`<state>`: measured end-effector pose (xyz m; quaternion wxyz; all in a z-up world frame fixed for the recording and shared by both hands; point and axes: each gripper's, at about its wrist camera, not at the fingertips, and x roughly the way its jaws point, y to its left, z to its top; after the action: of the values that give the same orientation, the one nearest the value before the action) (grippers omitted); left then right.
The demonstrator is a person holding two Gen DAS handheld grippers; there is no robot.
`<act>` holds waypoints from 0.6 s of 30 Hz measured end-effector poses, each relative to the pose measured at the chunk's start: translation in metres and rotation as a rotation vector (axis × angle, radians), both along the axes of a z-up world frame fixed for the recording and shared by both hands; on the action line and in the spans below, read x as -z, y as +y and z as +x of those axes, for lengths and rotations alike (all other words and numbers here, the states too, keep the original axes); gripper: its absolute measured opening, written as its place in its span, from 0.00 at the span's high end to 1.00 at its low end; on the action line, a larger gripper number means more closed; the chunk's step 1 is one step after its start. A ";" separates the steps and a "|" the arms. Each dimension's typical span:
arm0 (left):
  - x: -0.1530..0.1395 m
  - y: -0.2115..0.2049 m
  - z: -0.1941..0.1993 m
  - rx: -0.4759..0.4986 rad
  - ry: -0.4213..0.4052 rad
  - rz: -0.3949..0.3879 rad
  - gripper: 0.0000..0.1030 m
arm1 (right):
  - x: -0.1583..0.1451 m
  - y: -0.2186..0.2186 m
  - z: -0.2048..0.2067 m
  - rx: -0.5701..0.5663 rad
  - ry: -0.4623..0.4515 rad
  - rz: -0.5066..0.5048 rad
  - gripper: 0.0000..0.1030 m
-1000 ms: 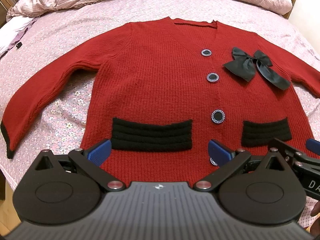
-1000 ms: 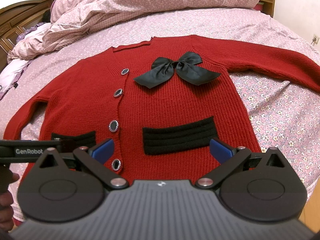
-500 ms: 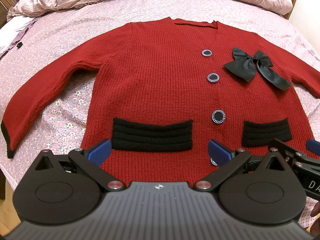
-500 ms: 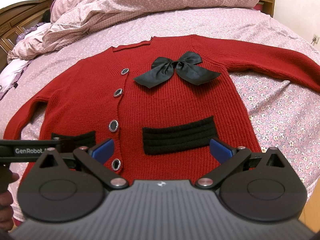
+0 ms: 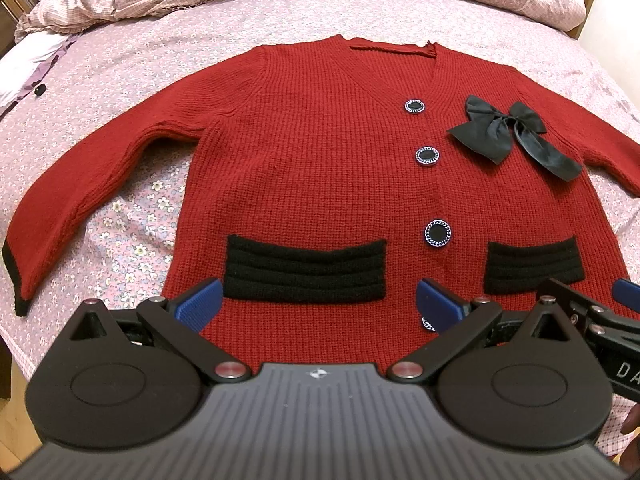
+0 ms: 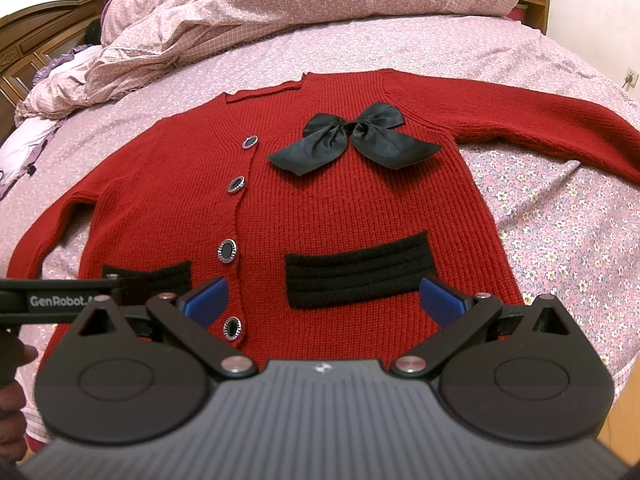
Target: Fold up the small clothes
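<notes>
Left wrist view: a red knitted cardigan [image 5: 320, 168] is seen spread flat, front up and buttoned, on a bed covered by a pink floral sheet [image 5: 120, 60], its sleeves laid out to either side. The left gripper [image 5: 318, 304] is held over the hem with its blue-padded jaws wide apart and nothing between them. A black satin bow [image 5: 508, 132] is pinned near the neckline, and two black pocket bands are set low on the front. In the right wrist view, the right gripper [image 6: 324, 302] is likewise shown spread open above the hem, beside the lowest button [image 6: 232, 327]. A rumpled duvet [image 6: 280, 12] is piled at the head of the bed.
</notes>
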<state>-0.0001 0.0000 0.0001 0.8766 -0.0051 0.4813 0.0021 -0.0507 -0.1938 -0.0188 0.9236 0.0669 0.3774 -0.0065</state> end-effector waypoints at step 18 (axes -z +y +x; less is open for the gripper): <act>0.001 0.003 0.005 -0.003 0.004 -0.005 0.00 | 0.000 -0.001 0.000 0.003 0.000 0.009 0.00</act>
<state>0.0046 0.0035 -0.0007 0.8755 -0.0081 0.4832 0.0022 -0.0505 -0.1951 -0.0187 0.9233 0.0716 0.3773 -0.0065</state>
